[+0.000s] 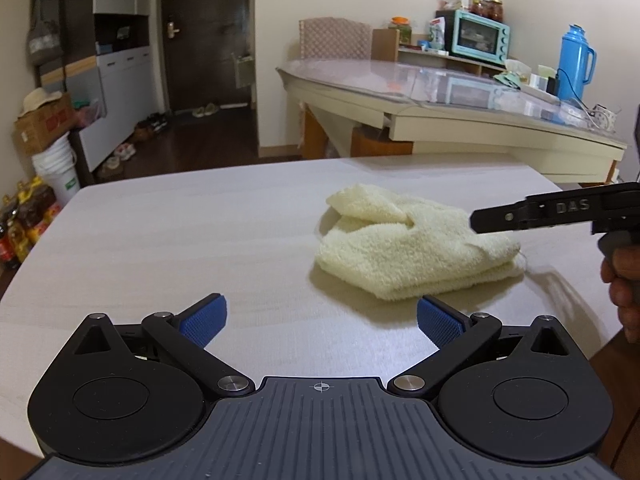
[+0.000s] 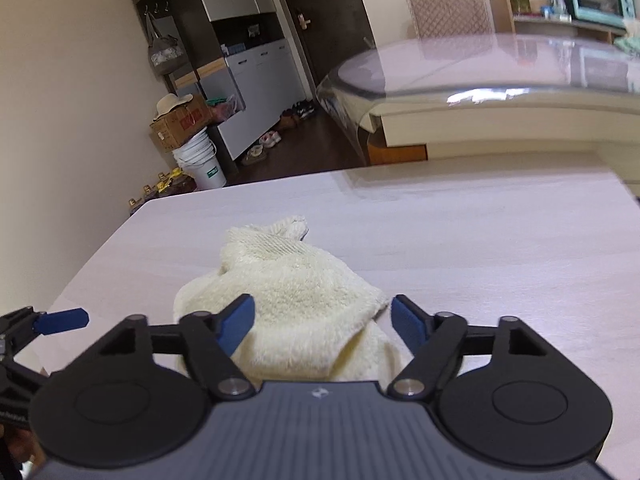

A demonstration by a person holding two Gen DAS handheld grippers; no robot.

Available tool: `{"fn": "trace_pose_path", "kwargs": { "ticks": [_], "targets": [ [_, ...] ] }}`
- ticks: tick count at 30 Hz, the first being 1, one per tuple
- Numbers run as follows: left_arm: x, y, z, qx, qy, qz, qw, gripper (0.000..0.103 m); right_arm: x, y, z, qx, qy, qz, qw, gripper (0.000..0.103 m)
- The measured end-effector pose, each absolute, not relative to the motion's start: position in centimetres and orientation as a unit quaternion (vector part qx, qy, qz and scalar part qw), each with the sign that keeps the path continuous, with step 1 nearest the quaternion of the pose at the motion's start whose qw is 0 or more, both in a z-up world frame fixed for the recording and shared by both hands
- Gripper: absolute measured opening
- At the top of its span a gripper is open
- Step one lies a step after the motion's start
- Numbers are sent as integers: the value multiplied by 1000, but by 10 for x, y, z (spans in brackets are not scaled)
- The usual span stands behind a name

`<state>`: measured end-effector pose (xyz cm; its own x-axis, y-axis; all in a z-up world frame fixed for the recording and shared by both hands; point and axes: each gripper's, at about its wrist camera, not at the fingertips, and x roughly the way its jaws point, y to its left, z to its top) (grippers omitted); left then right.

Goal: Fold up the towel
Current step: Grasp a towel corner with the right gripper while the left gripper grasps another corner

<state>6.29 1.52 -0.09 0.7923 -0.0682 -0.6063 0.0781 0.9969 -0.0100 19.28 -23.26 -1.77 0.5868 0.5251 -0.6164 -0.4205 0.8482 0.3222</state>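
My left tongs [image 1: 322,320] hang spread over bare desk [image 1: 180,232], near its front edge, pinching nothing. The cream towel [image 1: 412,252] lies bunched in 1 heap mid-desk, toward the right. My right tongs [image 2: 322,322] stand spread above its near end, blue pads [image 2: 408,322] clear of the cloth.

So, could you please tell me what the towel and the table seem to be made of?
Towel: cream terry cloth, probably cotton; the looped, fluffy pile shows. Table: pale wood-grain top, likely laminate; smooth with a soft sheen and faint streaks.
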Motion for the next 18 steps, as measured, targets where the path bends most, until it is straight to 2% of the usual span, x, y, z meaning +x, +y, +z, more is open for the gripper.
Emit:
{"fn": "trace_pose_path", "kwargs": {
  "ticks": [3,5,6,7,14,18],
  "targets": [
    [66,16,-2,12,321,-38,946,103,201,-235,-26,90,379,265,882,62],
    [66,18,-3,14,322,-36,946,103,204,-236,-28,96,380,266,881,30],
    [66,19,-4,13,323,-36,946,103,204,-236,-29,96,380,269,880,22],
    [67,21,-4,13,323,-34,946,103,203,-235,-29,92,374,271,882,8],
    [67,45,4,15,315,-13,949,103,167,-213,8,12,267,298,916,8],
    [65,69,13,21,303,16,953,103,131,-181,26,-44,230,383,894,8]
  ]
}}
